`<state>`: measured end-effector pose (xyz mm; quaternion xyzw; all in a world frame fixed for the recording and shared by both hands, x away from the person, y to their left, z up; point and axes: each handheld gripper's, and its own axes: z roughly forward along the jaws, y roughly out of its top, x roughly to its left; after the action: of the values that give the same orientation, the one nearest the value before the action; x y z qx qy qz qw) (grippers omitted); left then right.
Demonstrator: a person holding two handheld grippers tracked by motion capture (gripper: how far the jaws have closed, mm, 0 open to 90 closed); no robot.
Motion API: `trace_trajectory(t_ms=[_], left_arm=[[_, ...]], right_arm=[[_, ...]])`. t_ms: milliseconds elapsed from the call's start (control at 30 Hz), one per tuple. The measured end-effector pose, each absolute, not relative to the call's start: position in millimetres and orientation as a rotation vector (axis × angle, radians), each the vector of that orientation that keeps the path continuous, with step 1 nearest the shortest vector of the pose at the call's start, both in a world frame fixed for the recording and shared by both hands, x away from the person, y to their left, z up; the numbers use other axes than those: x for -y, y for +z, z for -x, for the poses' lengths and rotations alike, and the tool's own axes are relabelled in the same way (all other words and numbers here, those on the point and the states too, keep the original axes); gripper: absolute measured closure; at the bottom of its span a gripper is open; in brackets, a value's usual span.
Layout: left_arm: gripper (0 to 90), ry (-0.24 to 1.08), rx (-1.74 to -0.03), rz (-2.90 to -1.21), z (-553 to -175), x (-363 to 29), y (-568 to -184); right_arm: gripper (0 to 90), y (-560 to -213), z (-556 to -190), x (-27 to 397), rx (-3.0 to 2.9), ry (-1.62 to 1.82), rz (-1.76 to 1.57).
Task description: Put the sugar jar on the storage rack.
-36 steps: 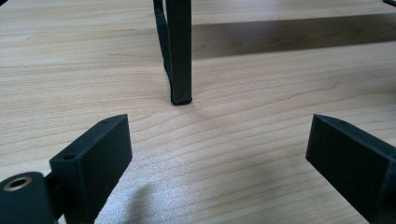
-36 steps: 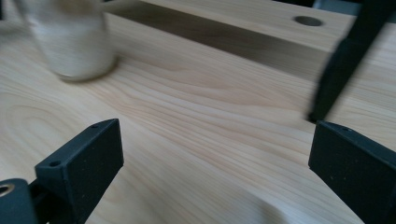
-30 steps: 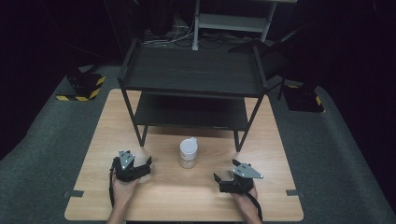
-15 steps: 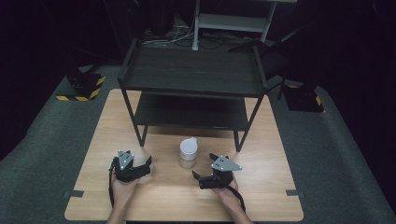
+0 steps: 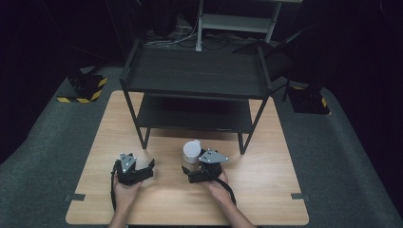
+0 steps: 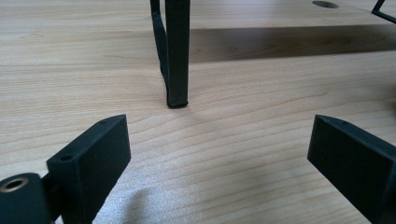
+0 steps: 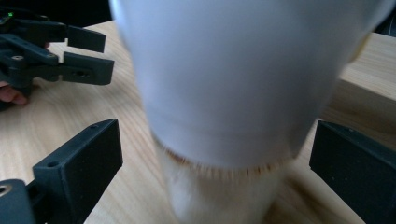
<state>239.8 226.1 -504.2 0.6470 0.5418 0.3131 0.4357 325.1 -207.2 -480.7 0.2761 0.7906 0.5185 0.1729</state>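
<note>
A white cup (image 5: 191, 151) stands upright on the wooden table (image 5: 271, 190), just in front of the black shelf. In the right gripper view the cup (image 7: 233, 84) looms close and blurred, white above and pale beige at its base. My right gripper (image 7: 215, 144) is open, with one jaw on each side of the cup and neither touching it. From above, the right gripper (image 5: 190, 173) sits right at the cup's near side. My left gripper (image 5: 145, 170) rests open on the table to the cup's left, and nothing lies between the jaws of the left gripper (image 6: 219, 144).
A black two-tier metal shelf (image 5: 197, 71) stands on the far half of the table. One of its front legs (image 6: 177, 70) stands just ahead of my left gripper. The open left gripper (image 7: 70, 56) also appears beyond the cup. Dark floor surrounds the table.
My right gripper has slid left from the table's right side to the cup, which now sits between its open jaws. The left gripper and the cup have stayed put.
</note>
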Motion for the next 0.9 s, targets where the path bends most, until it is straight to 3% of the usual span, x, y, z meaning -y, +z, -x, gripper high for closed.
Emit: trace_trajectory(t_ms=[367,700,733,900], left_arm=[[5.7,0.777,-1.350,-1.603,-240,-227,-504],[5.3,0.766,-1.350,-1.593,-239,-228,-505],[5.3,0.768,-1.349,-1.595,-240,-228,-505],[5.2,0.771,-1.349,-1.600,-240,-227,-505]], right_arm=[[7.1,-485,-332,196,-2.235,1.481,-0.789],[24.9,-485,-328,188,-2.205,1.455,-0.774],[30.2,-485,-327,190,-2.196,1.456,-0.787],[30.3,-486,-327,190,-2.190,1.458,-0.791]])
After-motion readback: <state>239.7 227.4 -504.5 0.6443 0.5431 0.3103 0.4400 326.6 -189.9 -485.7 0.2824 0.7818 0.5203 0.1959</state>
